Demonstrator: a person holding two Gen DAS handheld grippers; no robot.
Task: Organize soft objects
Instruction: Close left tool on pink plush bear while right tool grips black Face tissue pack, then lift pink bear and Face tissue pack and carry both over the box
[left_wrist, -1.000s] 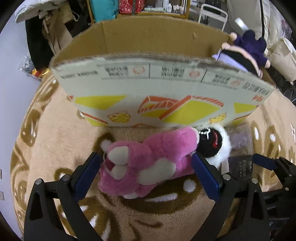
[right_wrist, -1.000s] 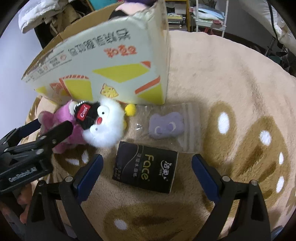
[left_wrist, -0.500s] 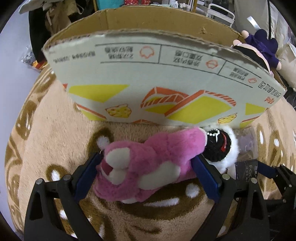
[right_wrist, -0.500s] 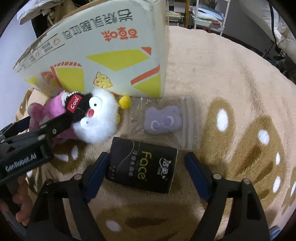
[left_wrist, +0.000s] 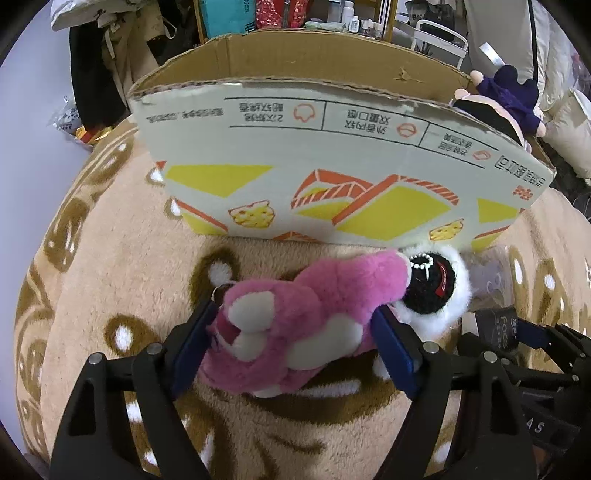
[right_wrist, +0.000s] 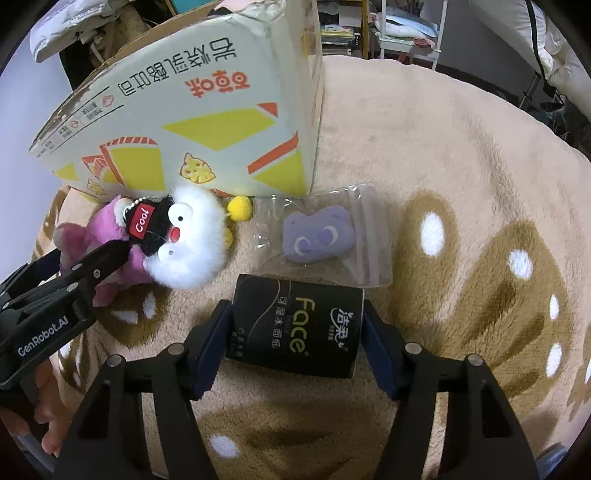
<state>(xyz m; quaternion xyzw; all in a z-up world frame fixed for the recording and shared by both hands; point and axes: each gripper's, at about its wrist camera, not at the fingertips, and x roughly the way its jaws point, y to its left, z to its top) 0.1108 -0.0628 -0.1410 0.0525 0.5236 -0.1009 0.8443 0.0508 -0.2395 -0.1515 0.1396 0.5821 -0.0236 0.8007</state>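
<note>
The pink plush bear (left_wrist: 295, 332), low in the left wrist frame on the rug (left_wrist: 110, 258) before the cardboard box (left_wrist: 332, 166), looks light and squashy; its body suits squeezing. The left gripper (left_wrist: 295, 347) is closing around it, the right gripper (right_wrist: 295, 339) around the black tissue pack (right_wrist: 295, 325).
</note>
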